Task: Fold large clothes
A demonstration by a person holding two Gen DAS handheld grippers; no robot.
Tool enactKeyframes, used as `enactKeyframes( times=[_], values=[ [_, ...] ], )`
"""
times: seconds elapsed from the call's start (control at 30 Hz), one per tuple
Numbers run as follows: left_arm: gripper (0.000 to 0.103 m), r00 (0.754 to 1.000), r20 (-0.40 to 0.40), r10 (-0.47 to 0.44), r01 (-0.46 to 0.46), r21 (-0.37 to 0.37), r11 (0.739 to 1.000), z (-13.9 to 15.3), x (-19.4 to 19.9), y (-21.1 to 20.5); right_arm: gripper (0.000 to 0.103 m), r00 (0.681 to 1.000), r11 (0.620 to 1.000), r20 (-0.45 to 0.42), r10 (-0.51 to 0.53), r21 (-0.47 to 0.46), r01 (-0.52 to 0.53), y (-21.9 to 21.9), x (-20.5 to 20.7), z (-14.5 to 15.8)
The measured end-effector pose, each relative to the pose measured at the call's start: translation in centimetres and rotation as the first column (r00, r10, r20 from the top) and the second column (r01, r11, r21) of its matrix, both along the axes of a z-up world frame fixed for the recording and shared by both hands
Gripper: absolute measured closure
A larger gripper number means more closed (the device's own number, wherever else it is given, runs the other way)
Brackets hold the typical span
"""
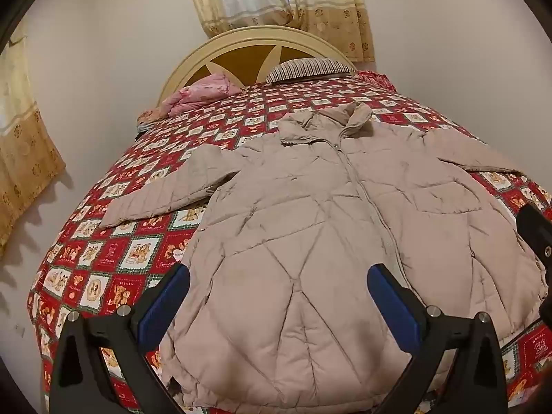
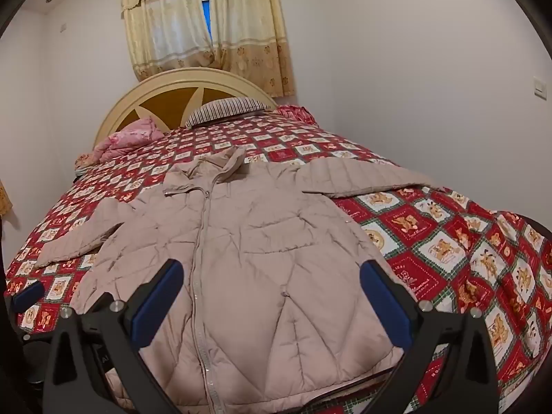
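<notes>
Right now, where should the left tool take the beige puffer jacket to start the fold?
Take the sleeve cuff on the jacket. It lies spread flat and free on the bedspread, out to the left. Come in from the bed's left edge, low, probably pinching across the cuff. The left tool is open over the hem.

A red patchwork bedspread (image 2: 448,241) with teddy-bear squares covers the bed across the middle of the frame. At its far end, upper left of centre, stands an arched cream headboard (image 2: 179,79) with brown panels. A striped pillow (image 2: 227,110) and a pink quilt (image 2: 127,138) lie against it. Yellow floral curtains (image 2: 241,34) hang above. A light switch (image 2: 540,88) sits on the right wall.
</notes>
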State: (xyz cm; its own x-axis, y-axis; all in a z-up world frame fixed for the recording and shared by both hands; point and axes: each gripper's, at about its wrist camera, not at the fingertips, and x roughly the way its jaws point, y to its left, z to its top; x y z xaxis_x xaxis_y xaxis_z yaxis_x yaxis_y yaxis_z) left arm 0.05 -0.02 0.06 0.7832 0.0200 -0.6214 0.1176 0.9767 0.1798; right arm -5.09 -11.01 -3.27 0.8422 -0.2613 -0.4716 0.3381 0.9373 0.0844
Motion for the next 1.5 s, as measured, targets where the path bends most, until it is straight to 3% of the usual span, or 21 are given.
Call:
enactKeyframes(
  times=[0.4,1.5],
  values=[
    [0.001,1.0,-0.023,-0.016,0.015,-0.054,0.998,-0.2,-0.1,0.2,0.0,1.0,1.0,-0.017,0.006,0.006,-0.006,-0.1,0.3,-0.4],
    [0.001,0.999,-0.044,-0.019,0.016,-0.056,0.998,-0.8,-0.1,0.3,0.0,0.999,0.999,-0.037,0.006,0.033,-0.005,0.3,0.6,-1.2]
  ],
)
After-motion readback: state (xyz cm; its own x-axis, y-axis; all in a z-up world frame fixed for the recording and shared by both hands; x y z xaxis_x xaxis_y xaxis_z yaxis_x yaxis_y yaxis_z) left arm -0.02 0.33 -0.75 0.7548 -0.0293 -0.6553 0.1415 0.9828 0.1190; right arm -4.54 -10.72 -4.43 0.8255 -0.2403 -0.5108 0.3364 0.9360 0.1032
